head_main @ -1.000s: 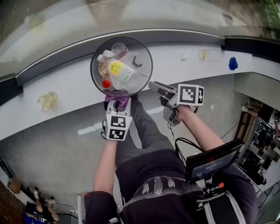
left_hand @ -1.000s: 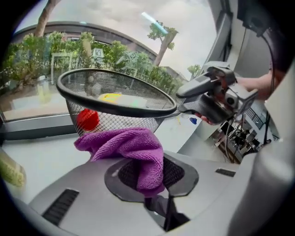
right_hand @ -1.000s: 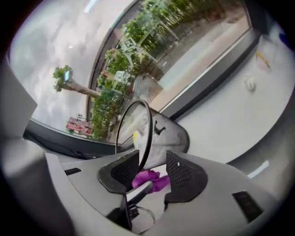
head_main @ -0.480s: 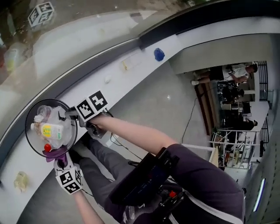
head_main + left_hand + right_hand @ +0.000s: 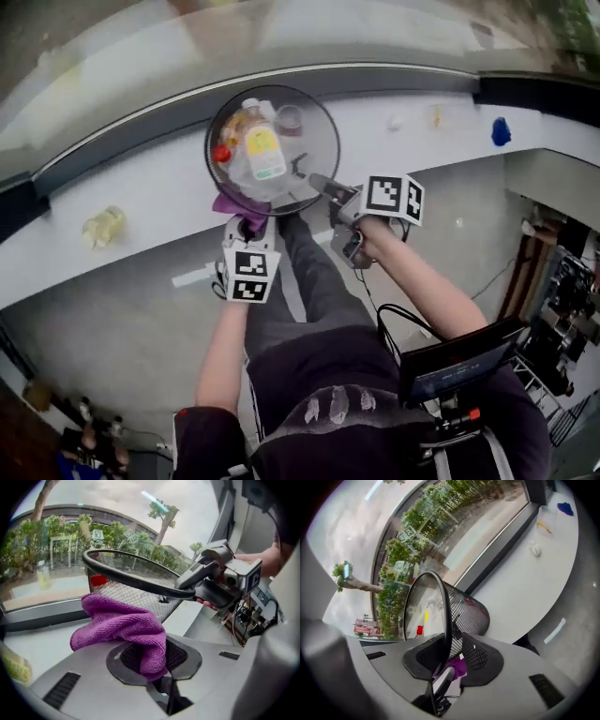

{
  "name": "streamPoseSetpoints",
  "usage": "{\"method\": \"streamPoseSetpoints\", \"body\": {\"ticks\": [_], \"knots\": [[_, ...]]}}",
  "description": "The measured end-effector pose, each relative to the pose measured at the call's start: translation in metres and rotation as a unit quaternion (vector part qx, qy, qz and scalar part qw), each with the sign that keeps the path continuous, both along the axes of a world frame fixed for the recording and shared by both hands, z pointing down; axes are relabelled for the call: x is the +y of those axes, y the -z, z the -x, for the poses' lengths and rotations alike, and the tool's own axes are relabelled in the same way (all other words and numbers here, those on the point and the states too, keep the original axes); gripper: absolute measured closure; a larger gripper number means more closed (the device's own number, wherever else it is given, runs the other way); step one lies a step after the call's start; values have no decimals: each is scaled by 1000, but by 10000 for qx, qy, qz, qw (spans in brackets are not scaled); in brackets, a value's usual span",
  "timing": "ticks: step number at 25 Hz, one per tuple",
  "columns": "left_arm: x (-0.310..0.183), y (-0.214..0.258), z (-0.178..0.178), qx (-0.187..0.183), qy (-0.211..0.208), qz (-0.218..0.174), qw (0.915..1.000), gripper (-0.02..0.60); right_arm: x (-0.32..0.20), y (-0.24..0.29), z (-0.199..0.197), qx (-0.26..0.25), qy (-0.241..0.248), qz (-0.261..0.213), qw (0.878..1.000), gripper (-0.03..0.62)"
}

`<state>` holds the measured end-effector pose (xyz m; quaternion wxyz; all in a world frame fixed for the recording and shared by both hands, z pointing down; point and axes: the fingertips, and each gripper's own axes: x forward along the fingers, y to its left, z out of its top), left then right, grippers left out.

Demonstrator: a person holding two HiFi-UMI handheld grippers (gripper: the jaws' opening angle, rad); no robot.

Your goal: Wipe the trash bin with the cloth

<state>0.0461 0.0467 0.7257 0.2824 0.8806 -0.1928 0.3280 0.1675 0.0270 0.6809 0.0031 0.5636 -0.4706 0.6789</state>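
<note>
A black mesh trash bin (image 5: 323, 141) with plastic bottles in it stands on a white ledge (image 5: 141, 178) under the window. My left gripper (image 5: 246, 223) is shut on a purple cloth (image 5: 231, 203), which lies against the bin's near wall, just below the rim (image 5: 136, 576). In the left gripper view the cloth (image 5: 122, 620) bunches out past the pads. My right gripper (image 5: 319, 183) reaches to the rim at the bin's right. Its jaws are closing, with the rim (image 5: 446, 620) running between them and the pads (image 5: 476, 658) on it.
On the ledge lie a crumpled yellowish wrapper (image 5: 101, 225) at the left, a small white scrap (image 5: 397, 120) and a blue object (image 5: 502, 133) at the right. A window runs behind the ledge. The person's legs and a body-worn screen (image 5: 459, 356) fill the view's lower part.
My right gripper has moved from beside the bin onto its rim, and its jaws have narrowed around it. The bin has turned a little. The left gripper still holds the cloth at the bin.
</note>
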Motion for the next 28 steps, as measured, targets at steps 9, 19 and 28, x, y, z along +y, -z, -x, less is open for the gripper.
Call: {"method": "streamPoseSetpoints", "body": {"ticks": [9,19,28], "knots": [[15,14,-29,225,-812,-31,9964,517,7,0,38,-651,-433,407,9961,454],[-69,-28,100,-1635,-265,-684,9838,518,28,38,2,-427,-493,219,9976,383],[-158,-36,128,-2279,-188,-558,9719,388,23,111,-63,593,-917,-531,9926,378]]}}
